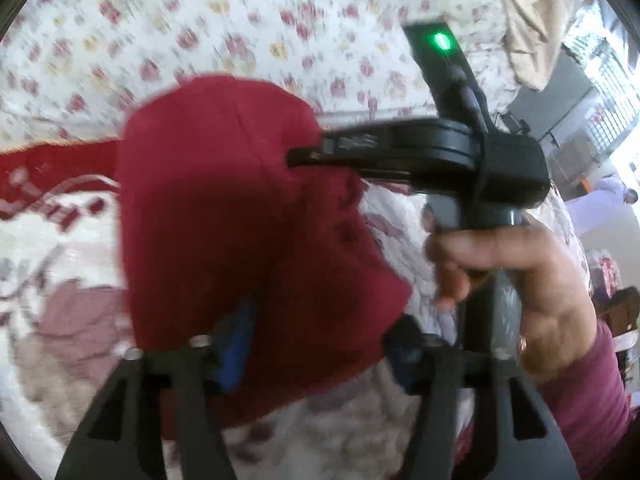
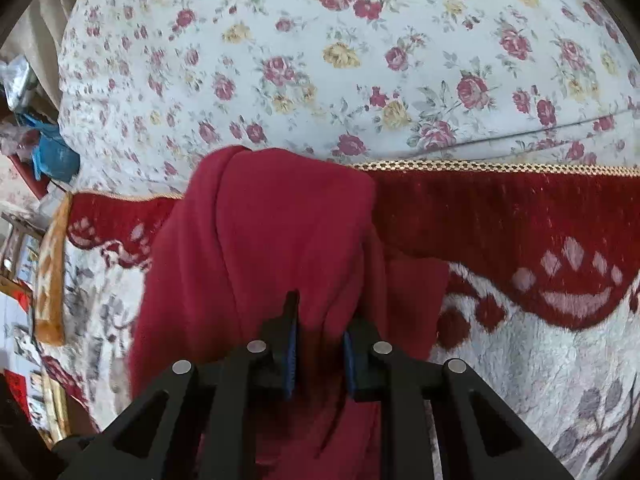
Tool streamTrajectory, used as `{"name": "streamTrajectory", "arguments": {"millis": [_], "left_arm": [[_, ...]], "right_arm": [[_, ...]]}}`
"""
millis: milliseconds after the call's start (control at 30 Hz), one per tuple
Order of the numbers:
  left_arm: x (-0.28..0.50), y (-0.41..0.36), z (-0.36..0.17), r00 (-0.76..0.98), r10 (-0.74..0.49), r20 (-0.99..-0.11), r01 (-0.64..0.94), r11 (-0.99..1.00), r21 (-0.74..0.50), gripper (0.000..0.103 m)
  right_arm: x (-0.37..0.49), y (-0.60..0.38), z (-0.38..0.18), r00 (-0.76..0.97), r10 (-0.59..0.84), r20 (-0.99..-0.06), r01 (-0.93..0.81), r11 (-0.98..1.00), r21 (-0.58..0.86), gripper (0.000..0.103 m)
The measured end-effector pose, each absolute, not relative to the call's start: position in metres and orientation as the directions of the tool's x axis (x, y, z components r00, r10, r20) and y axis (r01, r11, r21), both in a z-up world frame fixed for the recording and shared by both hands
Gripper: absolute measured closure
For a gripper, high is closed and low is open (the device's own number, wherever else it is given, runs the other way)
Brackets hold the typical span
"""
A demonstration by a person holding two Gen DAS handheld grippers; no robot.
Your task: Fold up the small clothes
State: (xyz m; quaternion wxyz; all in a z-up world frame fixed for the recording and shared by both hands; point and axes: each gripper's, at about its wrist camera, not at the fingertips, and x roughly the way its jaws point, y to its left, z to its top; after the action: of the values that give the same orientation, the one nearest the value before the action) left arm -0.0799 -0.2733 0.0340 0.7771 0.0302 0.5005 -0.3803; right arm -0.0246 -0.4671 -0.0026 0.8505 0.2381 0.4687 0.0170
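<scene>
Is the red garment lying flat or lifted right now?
Lifted: the red garment hangs bunched from the right gripper, draped above the blanket; not spread flat.

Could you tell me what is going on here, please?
A person is folding a red garment over a bed, a handheld gripper in each hand. The right gripper has the cloth between its fingers, and the left gripper also seems to grip it, though that view is blurred. The garment hangs lifted above a red-and-white blanket and a floral sheet; it is not yet folded flat.
</scene>
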Motion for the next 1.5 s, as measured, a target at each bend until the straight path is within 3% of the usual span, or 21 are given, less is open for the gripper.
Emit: {"name": "streamTrajectory", "arguments": {"millis": [100,167,333,533,767,800,867,967,1100,1200,1267,1333,1367,1433,1500], "left_arm": [[-0.081,-0.234,0.050,0.330,-0.520,-0.788,0.618,0.750,-0.236,0.031],[-0.079,-0.213,0.052,0.400,-0.484,-0.778,0.587,0.787,-0.188,0.029],[-0.067,-0.199,0.030,0.386,-0.515,-0.766,0.532,0.802,-0.272,0.029],[-0.097,-0.230,0.023,0.222,-0.626,-0.748,0.691,0.642,-0.332,0.029],[-0.101,-0.222,0.029,0.215,-0.635,-0.742,0.714,0.621,-0.324,0.029],[-0.095,-0.217,0.029,0.222,-0.640,-0.736,0.694,0.634,-0.341,0.029],[-0.087,-0.206,0.029,0.248,-0.638,-0.730,0.658,0.663,-0.356,0.029],[-0.071,-0.198,0.025,0.299,-0.605,-0.738,0.598,0.721,-0.349,0.029],[-0.058,-0.194,0.018,0.327,-0.574,-0.751,0.547,0.763,-0.345,0.029],[-0.054,-0.200,0.013,0.335,-0.561,-0.757,0.542,0.772,-0.333,0.029],[-0.053,-0.207,0.007,0.330,-0.550,-0.768,0.543,0.775,-0.322,0.029],[-0.053,-0.212,0.002,0.331,-0.532,-0.779,0.542,0.783,-0.305,0.029],[-0.053,-0.214,-0.001,0.337,-0.517,-0.787,0.542,0.790,-0.287,0.029],[-0.053,-0.218,-0.006,0.348,-0.494,-0.797,0.542,0.799,-0.259,0.027],[-0.052,-0.222,-0.010,0.351,-0.476,-0.806,0.536,0.808,-0.244,0.025]], "right_arm": [[-0.051,-0.464,0.016,0.594,0.282,-0.754,0.173,0.870,0.461,0.060],[-0.071,-0.457,0.025,0.616,0.318,-0.720,0.154,0.848,0.507,0.033],[-0.097,-0.438,0.025,0.636,0.393,-0.664,0.140,0.787,0.601,0.024],[-0.091,-0.431,0.010,0.621,0.370,-0.691,0.226,0.760,0.610,0.013],[-0.067,-0.414,-0.011,0.586,0.399,-0.706,0.196,0.775,0.601,0.014],[-0.063,-0.411,-0.014,0.583,0.375,-0.721,0.202,0.792,0.576,0.019],[-0.057,-0.406,-0.016,0.576,0.315,-0.754,0.204,0.838,0.506,0.062],[-0.065,-0.406,0.001,0.609,0.280,-0.742,0.157,0.875,0.459,0.077],[-0.090,-0.409,0.030,0.663,0.181,-0.727,0.134,0.926,0.353,0.078],[-0.087,-0.420,0.011,0.621,0.161,-0.767,0.172,0.927,0.334,0.076],[-0.082,-0.431,-0.007,0.578,0.163,-0.800,0.218,0.913,0.344,0.058],[-0.089,-0.443,-0.004,0.591,0.179,-0.786,0.249,0.887,0.389,0.055],[-0.093,-0.445,0.003,0.603,0.140,-0.785,0.268,0.891,0.365,0.044],[-0.104,-0.445,0.027,0.657,0.045,-0.753,0.286,0.909,0.303,0.040],[-0.105,-0.440,0.047,0.700,0.037,-0.713,0.254,0.921,0.297,0.040]]}}
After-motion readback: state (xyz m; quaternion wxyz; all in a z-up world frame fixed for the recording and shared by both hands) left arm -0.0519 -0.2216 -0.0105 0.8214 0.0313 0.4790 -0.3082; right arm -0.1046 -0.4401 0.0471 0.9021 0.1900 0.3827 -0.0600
